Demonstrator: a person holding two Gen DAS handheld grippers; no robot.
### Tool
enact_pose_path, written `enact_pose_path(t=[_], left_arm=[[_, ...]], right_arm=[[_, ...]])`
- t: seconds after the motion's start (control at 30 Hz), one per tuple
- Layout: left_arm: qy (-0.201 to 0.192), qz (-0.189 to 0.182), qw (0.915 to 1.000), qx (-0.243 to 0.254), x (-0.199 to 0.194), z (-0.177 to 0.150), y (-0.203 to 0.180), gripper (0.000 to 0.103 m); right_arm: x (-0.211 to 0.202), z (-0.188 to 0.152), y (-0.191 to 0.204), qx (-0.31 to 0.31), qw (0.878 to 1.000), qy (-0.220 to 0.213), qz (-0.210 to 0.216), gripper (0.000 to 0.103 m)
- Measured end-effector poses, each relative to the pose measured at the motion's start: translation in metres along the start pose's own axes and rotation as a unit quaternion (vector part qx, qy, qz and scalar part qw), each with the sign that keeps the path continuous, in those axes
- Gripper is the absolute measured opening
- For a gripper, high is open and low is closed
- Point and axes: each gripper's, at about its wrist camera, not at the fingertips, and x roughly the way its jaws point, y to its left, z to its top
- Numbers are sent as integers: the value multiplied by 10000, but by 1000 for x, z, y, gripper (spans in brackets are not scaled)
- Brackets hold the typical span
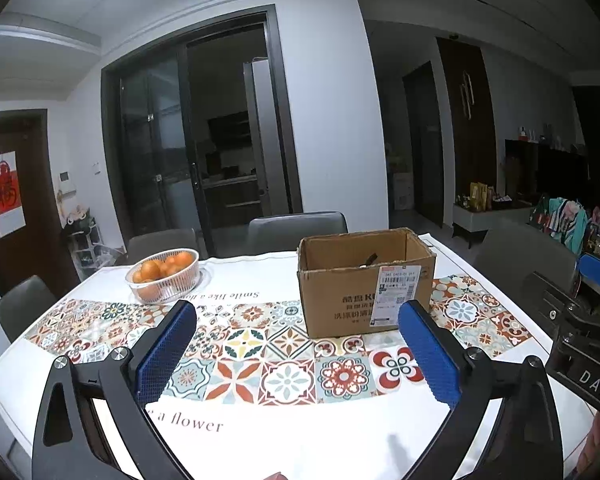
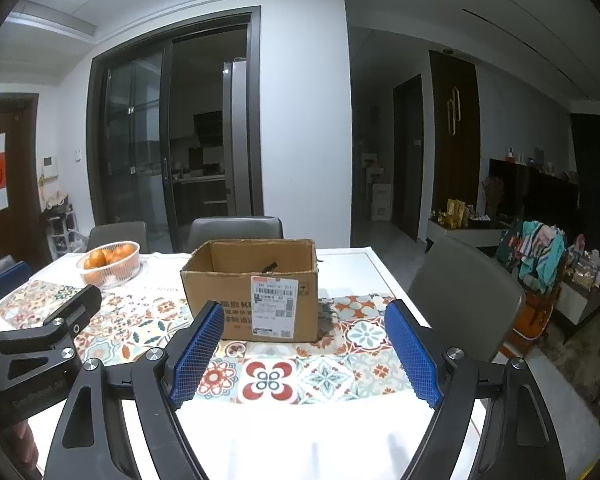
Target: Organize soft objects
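An open cardboard box (image 1: 366, 280) (image 2: 256, 290) with a white shipping label stands on the patterned tablecloth. A dark object (image 1: 369, 259) (image 2: 270, 267) pokes up inside it; I cannot tell what it is. My left gripper (image 1: 298, 324) hangs open over the cloth, short of the box, with nothing between its blue pads (image 1: 164, 356). My right gripper (image 2: 304, 320) is open too, its blue pads (image 2: 412, 352) framing the box's front, empty. In the right wrist view the left gripper's black body (image 2: 40, 344) shows at the left edge.
A clear basket of oranges (image 1: 164, 276) (image 2: 110, 262) sits at the table's far left. Grey chairs (image 1: 296, 230) (image 2: 464, 300) stand around the table. A cabinet with clutter (image 2: 540, 256) is off to the right. The table's (image 2: 300, 440) near edge is white cloth.
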Motion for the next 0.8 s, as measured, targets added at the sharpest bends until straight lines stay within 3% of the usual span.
enact_pose_path(t=[0.8], left_arm=[[34, -44, 9999, -95, -44, -31, -4, 103]], right_arm=[[-37, -29, -4, 51, 10000, -25, 36, 84]])
